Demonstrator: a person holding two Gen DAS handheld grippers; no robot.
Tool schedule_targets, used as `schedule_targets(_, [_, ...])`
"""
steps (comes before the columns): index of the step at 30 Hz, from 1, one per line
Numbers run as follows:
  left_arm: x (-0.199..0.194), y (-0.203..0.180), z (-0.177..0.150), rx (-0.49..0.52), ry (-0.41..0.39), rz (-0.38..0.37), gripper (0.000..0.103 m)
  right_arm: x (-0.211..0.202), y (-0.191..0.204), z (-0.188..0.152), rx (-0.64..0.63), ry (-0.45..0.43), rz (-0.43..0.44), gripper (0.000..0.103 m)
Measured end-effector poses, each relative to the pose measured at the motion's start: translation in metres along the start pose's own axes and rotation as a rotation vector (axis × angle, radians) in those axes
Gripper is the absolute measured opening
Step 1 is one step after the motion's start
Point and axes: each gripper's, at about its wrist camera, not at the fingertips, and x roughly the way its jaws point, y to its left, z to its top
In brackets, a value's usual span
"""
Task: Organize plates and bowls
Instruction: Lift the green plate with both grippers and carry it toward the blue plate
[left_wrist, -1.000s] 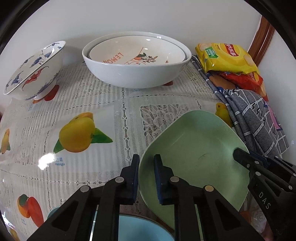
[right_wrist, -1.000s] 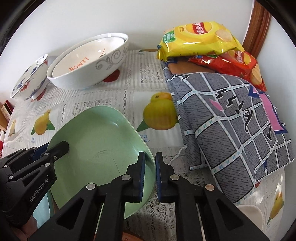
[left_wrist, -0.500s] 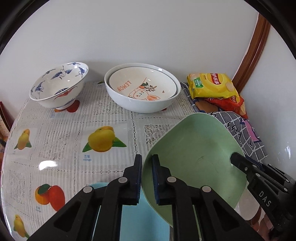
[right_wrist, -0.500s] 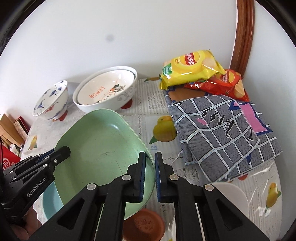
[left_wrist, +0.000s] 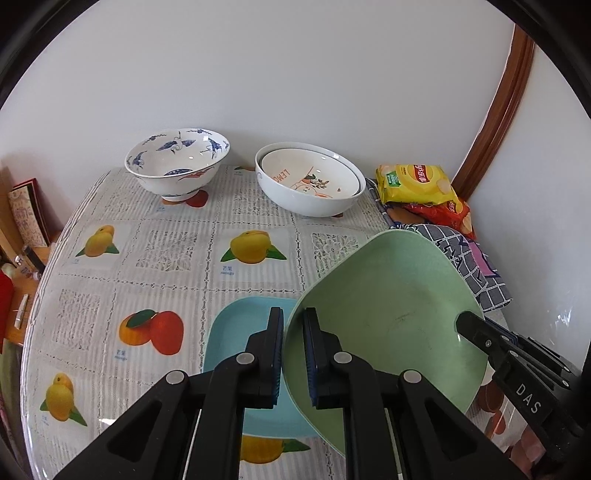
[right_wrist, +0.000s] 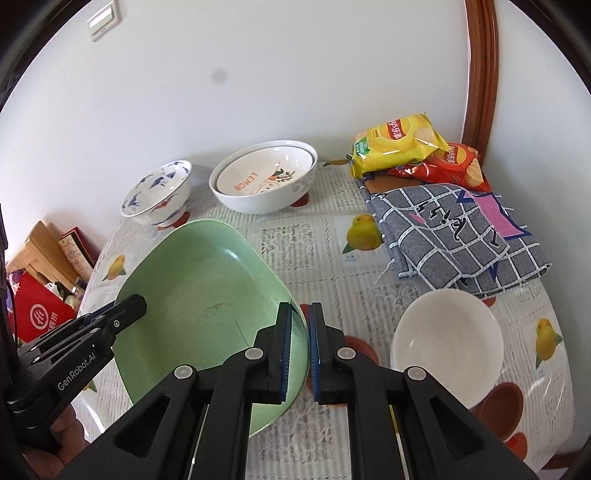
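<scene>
Tools — left tool (left_wrist: 293, 356), right tool (right_wrist: 299, 350) — pinch opposite rims of green plate (left_wrist: 391, 314).

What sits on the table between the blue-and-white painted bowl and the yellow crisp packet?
The nested white bowls printed LEMON, beside the painted bowl and yellow packet; both views show it.

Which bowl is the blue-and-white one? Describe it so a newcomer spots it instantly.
Start at the fruit-print tablecloth and follow it to the far edge by the white wall. Two bowl groups sit there: on the right, the nested white bowls with LEMON lettering. The blue-and-white bowl stands alone to their left, the only one on a raised foot, painted with blue birds and a red motif.
</scene>
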Motion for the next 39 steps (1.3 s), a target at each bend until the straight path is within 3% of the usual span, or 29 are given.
schedule_targets(13, [-0.037,0.011,-0.026,-0.011,-0.027,-0.013,0.011,-0.034,0.021,-0.026,0.009,-0.023,0.003,0.009])
schedule_targets(39, [-0.079,-0.001,-0.053,-0.009,-0.066,-0.001,0.011,-0.077,0.017,-0.054,0.005,-0.075,0.016,0.009])
